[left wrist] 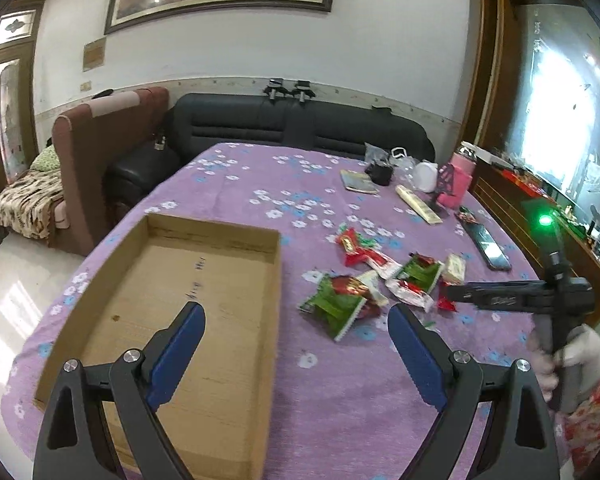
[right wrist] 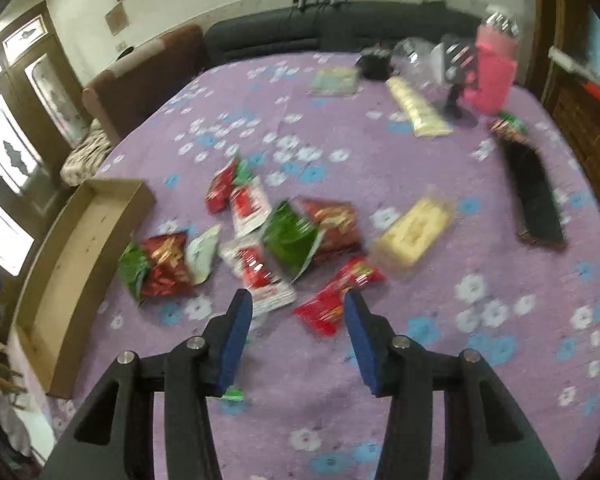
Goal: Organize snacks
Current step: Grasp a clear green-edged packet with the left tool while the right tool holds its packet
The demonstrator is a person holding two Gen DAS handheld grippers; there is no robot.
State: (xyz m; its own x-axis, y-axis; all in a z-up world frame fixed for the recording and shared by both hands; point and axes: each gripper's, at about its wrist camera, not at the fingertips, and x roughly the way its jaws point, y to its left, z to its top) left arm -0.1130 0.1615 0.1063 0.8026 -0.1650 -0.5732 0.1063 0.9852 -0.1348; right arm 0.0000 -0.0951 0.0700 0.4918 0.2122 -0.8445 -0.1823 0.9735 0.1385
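Several snack packets, red, green and white, lie scattered on the purple flowered tablecloth (left wrist: 240, 184). A green and red packet (left wrist: 336, 300) lies just ahead of my left gripper (left wrist: 296, 316), which is open and empty over the right wall of an empty shallow cardboard box (left wrist: 204, 236). The right gripper shows at the right edge of the left wrist view (left wrist: 480, 300). In the right wrist view my right gripper (right wrist: 298, 304) is open and empty, just above a red packet (right wrist: 332, 300) and a white and red packet (right wrist: 260, 276). A yellow packet (right wrist: 412, 236) lies to the right. The box (right wrist: 72, 248) is at the left.
A black phone (right wrist: 536, 196) lies at the right. A pink bottle (right wrist: 488, 76), a cream packet (right wrist: 416, 108), a booklet (right wrist: 334, 80) and bags stand at the far edge. A dark sofa (left wrist: 300, 124) and a brown chair (left wrist: 100, 148) are behind the table.
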